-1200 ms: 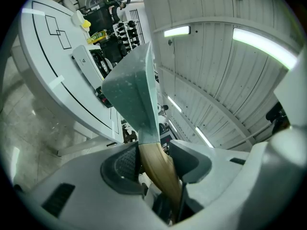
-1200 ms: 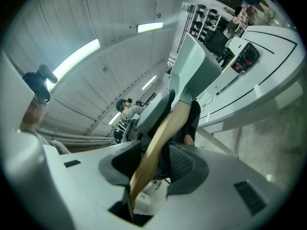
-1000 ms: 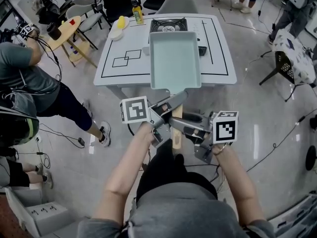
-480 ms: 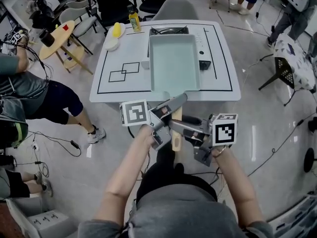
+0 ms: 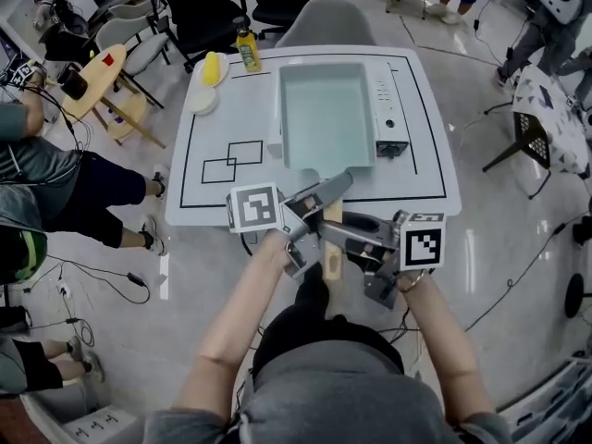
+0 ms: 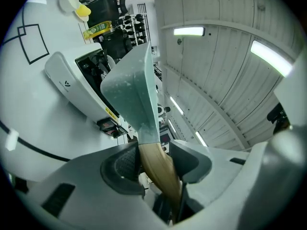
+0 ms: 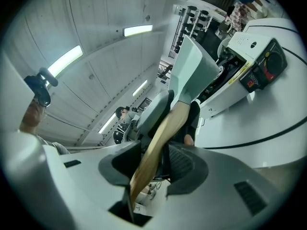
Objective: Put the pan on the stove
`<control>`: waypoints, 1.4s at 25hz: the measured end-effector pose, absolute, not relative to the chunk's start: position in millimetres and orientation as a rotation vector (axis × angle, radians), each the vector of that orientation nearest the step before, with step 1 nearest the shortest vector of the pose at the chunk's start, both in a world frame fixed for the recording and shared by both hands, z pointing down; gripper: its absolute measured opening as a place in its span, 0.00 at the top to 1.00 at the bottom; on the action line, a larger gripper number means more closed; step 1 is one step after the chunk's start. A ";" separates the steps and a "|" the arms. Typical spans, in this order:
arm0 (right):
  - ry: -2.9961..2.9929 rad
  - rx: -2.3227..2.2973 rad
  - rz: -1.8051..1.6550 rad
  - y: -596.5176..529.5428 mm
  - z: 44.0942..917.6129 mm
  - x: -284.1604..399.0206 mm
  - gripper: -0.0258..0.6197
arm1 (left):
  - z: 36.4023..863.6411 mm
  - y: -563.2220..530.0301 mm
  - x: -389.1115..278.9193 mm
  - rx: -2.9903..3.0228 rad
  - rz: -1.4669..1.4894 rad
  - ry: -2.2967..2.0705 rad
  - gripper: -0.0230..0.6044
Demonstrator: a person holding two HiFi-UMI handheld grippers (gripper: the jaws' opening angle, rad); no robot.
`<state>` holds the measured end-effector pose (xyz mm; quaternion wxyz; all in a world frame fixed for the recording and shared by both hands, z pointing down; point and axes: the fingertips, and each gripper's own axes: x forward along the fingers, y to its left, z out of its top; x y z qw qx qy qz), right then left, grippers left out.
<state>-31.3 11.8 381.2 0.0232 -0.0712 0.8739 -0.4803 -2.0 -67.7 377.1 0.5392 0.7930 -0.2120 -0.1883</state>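
Observation:
A pale teal rectangular pan (image 5: 326, 114) hangs over the white table (image 5: 222, 202) and covers most of the stove (image 5: 390, 123), whose control strip shows at the pan's right. The pan's wooden handle (image 5: 330, 248) points back at me. My left gripper (image 5: 326, 195) is shut on the handle near the pan, and my right gripper (image 5: 331, 234) is shut on it further back. In the left gripper view the handle (image 6: 156, 162) runs between the pads up to the pan (image 6: 134, 90). The right gripper view shows the handle (image 7: 158, 147) clamped too, with the stove (image 7: 249, 66) beyond.
A yellow bottle (image 5: 245, 49), a plate with a yellow thing (image 5: 211, 67) and a small white dish (image 5: 199, 100) stand at the table's far left. Black squares (image 5: 231, 160) are drawn on the top. A grey chair (image 5: 324, 21) stands behind; people (image 5: 55, 174) are at the left.
The pan has moved forward over the table and now hides the stove's burner. Both grippers keep their hold on the handle.

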 end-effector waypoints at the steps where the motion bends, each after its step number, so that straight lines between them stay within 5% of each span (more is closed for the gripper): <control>1: 2.702 -0.227 -1.487 5.2 380.6 -33.8 0.71 | 376.9 -74.3 -3.9 1.890 -0.444 -0.500 0.69; 35: 2.643 -0.252 -1.580 -117.0 396.5 -43.5 0.71 | 397.6 -195.3 -13.1 1.806 -0.417 -0.497 0.69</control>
